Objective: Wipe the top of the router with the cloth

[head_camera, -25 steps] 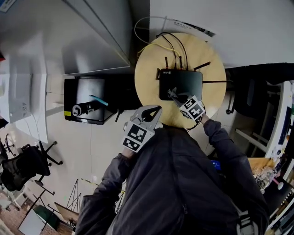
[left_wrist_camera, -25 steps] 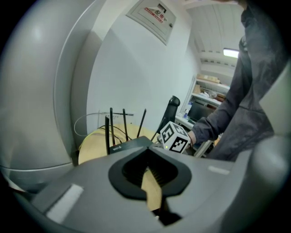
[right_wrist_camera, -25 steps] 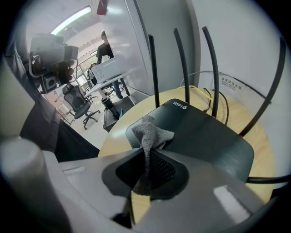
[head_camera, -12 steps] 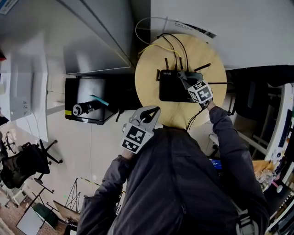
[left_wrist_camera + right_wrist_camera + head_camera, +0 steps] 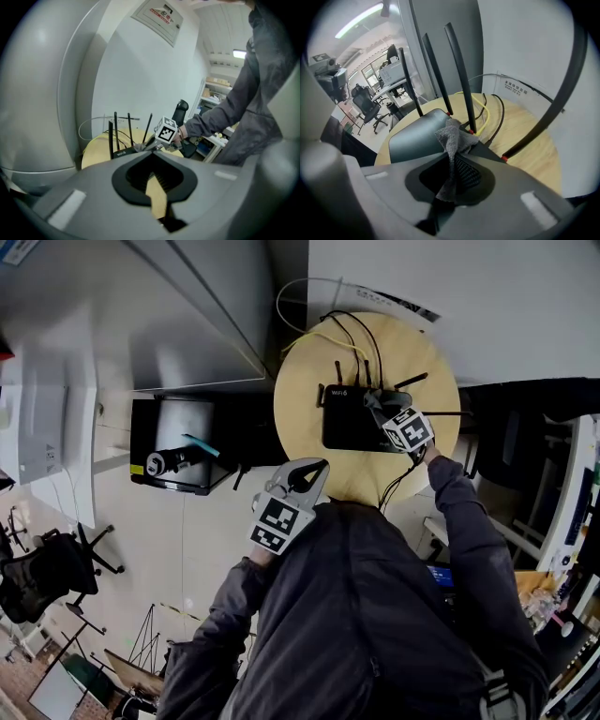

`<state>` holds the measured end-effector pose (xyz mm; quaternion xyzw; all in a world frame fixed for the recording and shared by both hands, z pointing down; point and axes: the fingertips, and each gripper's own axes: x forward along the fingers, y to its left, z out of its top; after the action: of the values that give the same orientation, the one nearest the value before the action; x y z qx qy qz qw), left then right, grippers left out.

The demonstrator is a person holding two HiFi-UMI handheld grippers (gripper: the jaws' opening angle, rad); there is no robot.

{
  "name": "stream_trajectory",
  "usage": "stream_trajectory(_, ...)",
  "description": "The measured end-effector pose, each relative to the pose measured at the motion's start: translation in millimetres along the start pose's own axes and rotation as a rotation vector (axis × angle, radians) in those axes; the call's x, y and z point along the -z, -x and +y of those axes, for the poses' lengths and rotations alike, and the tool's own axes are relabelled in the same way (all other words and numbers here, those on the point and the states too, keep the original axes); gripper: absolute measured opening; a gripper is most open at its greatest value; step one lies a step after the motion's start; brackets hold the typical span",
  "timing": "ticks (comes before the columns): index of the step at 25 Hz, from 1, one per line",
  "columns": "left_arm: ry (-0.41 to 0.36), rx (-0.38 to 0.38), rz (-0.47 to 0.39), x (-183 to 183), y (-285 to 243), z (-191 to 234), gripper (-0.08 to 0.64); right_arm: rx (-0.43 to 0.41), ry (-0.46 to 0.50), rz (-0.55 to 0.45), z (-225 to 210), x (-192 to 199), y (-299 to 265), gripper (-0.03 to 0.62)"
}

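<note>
Router point(image 5: 352, 423) lies flat on a round wooden table point(image 5: 305, 399), black and rectangular, set toward the back half of the tabletop. The table stands close against a white wall point(image 5: 506, 296), with pale floor point(image 5: 202, 531) to its left. The right gripper view shows an office chair point(image 5: 365, 107) farther off in the room.

Upright antennas point(image 5: 459, 70) line the router's rear edge. Black cables point(image 5: 361, 334) and a yellow cable point(image 5: 485, 112) run off behind them toward the wall, so the back is crowded. Bare wood shows in front of the router and on both of its sides (the front strip is the widest).

The right gripper point(image 5: 373, 401) reaches over the router's back right part. Its jaws are clamped on a grey cloth point(image 5: 452, 136). The bunched end of the cloth pokes out past the jaw tips and rests on the router's top, just beside the feet of two antennas.

The left gripper point(image 5: 311, 470) hangs at the table's near rim, well apart from the router. Its jaws are drawn together, with nothing between them.
</note>
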<state>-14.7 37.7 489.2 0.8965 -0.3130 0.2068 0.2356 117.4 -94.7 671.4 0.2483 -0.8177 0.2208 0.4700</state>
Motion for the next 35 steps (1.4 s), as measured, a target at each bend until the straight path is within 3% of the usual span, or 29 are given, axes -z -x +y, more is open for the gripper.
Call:
stream_trajectory(16, -0.043, 0.067, 0.013, -3, -10, -10, 0.000, -0.047, 0.016, -0.002, 77, 61, 21, 0.029)
stream_trajectory(22, -0.047, 0.067, 0.016, -4, -11, -10, 0.000, -0.072, 0.066, 0.018, 82, 62, 25, 0.029)
stream_trajectory(27, -0.036, 0.048, 0.017, -4, -9, -5, 0.000, 0.026, 0.053, -0.057, 31, 33, 38, 0.029)
stream_trajectory(32, -0.027, 0.034, 0.016, -3, -8, -7, 0.000, 0.153, 0.029, -0.020, -35, 20, 36, 0.029)
stream_trajectory(35, -0.018, 0.022, 0.013, -3, -6, -6, 0.000, 0.183, 0.043, 0.020, -52, 22, 30, 0.029)
